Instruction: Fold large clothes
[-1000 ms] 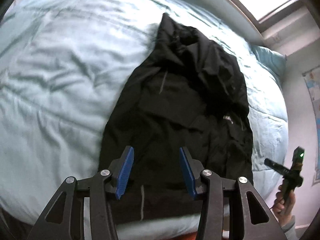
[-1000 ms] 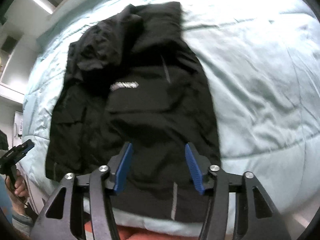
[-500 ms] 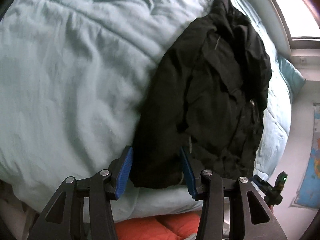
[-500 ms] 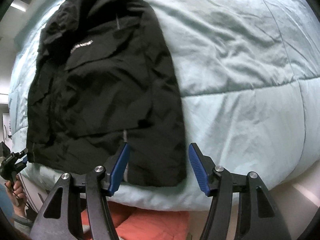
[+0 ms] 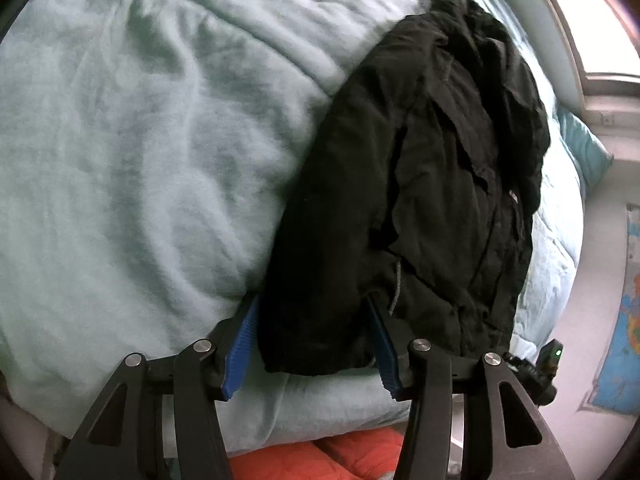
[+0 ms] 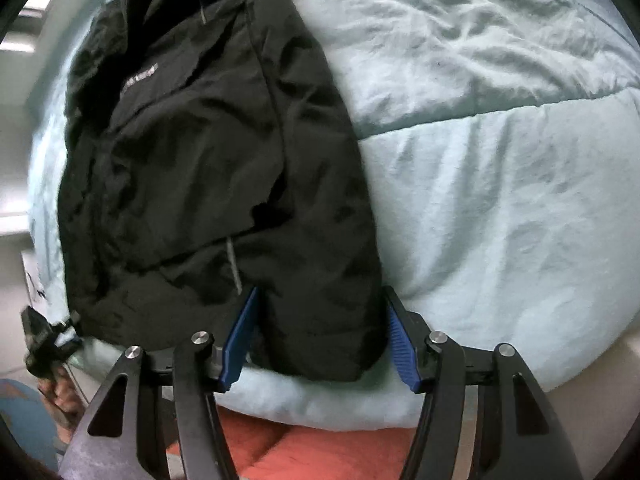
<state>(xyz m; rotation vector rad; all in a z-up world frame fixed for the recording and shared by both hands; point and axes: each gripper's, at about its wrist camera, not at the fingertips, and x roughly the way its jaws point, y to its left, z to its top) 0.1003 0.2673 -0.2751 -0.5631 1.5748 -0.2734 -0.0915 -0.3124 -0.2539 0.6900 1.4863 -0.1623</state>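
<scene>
A black jacket (image 5: 420,184) lies lengthwise on a pale blue duvet (image 5: 140,160), its hem at the bed's near edge. My left gripper (image 5: 312,312) is open, its blue pads straddling the jacket's near left hem corner. In the right wrist view the same jacket (image 6: 208,152) shows a white logo and grey reflective strips. My right gripper (image 6: 320,308) is open, its pads either side of the near right hem corner. Neither gripper has closed on the cloth.
The duvet (image 6: 500,160) spreads wide beside the jacket. An orange-red cloth (image 5: 320,456) lies below the bed edge, also in the right wrist view (image 6: 320,452). A pillow (image 5: 584,148) sits at the far end. A wall map (image 5: 620,320) hangs at right.
Both grippers have dropped toward the bed's near edge and moved apart, each onto a hem corner. The hem now sits between the pads of both.
</scene>
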